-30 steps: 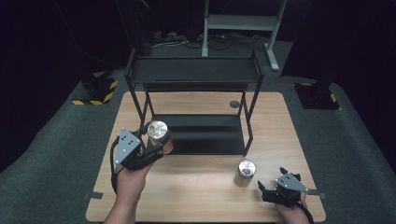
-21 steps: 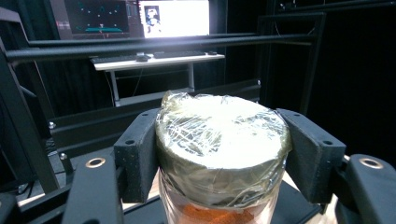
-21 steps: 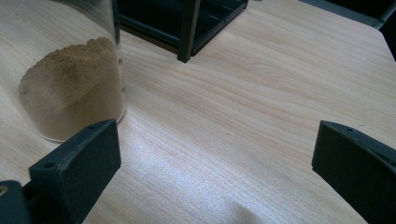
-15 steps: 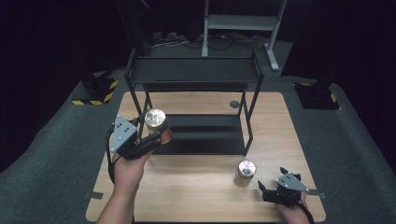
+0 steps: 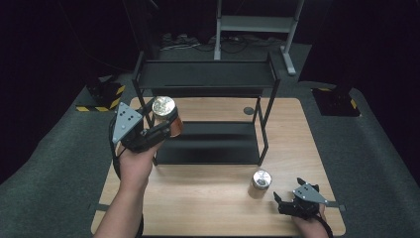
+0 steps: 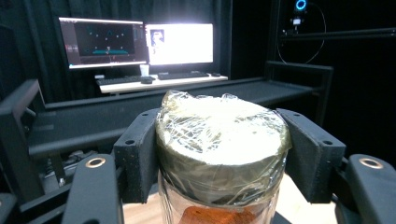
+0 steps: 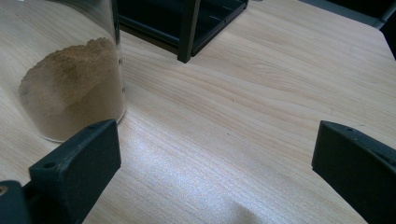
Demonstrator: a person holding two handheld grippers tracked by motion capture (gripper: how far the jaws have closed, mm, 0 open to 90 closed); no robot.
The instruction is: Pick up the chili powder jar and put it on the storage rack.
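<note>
High view, left of centre: the left hand-held gripper [image 5: 157,128] clamps an upright glass jar of orange-brown powder with a plastic-wrapped lid [image 5: 167,116], lifted beside the black metal two-tier shelf rack [image 5: 208,79]. Its jaws press the lid's sides. Lower right, the right hand-held gripper [image 5: 289,201] rests wide open and empty, near an upright glass jar of tan powder [image 5: 259,183] on the bare wooden bench [image 5: 198,198].

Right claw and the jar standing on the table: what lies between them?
Bare wooden table, seen in the high view, separates the right claw from the jar.
</note>
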